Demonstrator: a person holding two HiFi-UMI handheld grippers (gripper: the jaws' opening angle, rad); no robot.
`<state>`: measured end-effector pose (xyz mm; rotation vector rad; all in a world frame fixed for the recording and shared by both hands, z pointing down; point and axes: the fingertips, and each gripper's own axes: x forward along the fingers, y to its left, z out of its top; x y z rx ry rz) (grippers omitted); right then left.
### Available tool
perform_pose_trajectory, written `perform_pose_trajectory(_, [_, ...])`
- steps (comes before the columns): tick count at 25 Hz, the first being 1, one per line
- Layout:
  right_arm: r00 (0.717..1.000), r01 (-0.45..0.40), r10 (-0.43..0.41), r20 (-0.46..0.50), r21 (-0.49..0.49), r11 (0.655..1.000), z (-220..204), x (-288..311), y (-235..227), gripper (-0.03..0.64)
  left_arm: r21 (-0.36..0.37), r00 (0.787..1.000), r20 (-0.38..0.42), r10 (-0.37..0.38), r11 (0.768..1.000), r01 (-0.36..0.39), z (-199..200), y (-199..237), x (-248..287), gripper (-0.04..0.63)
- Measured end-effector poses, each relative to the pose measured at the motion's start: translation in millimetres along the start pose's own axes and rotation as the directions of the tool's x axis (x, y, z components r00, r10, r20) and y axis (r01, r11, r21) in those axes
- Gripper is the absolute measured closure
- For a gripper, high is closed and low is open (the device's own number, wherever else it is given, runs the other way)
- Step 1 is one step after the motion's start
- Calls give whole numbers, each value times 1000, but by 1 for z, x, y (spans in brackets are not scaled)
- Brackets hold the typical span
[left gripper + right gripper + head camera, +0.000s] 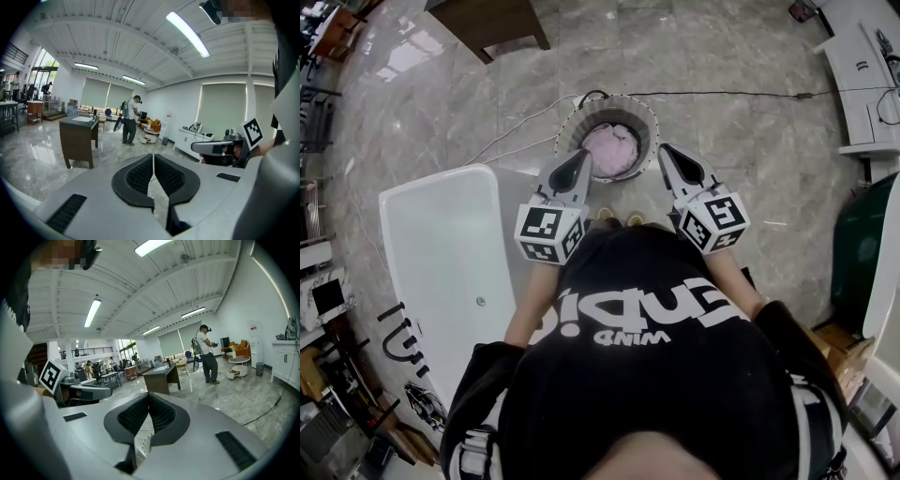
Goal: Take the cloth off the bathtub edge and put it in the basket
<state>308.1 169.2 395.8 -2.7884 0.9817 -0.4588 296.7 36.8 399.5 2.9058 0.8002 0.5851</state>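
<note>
Lying bunched inside the round basket (567, 117) at the person's 12 o'clock, the pink cloth (611, 150) is off the white bathtub (441, 244), which stands at 9 o'clock. The left hand-held gripper (581, 156) and right hand-held gripper (665, 151) point at the basket's near rim, each with jaws closed on nothing. White lettering on the person's black shirt (647, 375) shows upside down; its small line appears to read "WIND", and the large word is unclear.

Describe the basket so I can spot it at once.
Find the white bathtub at the left of the head view. Just beyond its upper right corner stands the round basket. Its pale dotted rim and the pink cloth bundled inside set it apart.
</note>
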Motion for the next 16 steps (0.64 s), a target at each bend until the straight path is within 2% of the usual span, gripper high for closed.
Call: perform_pose_trajectory(16, [1000,4,-4,-2,9,1000,-1,6,-3,603,-7,1000,-20,2,1000,-2,-5,5,8,571])
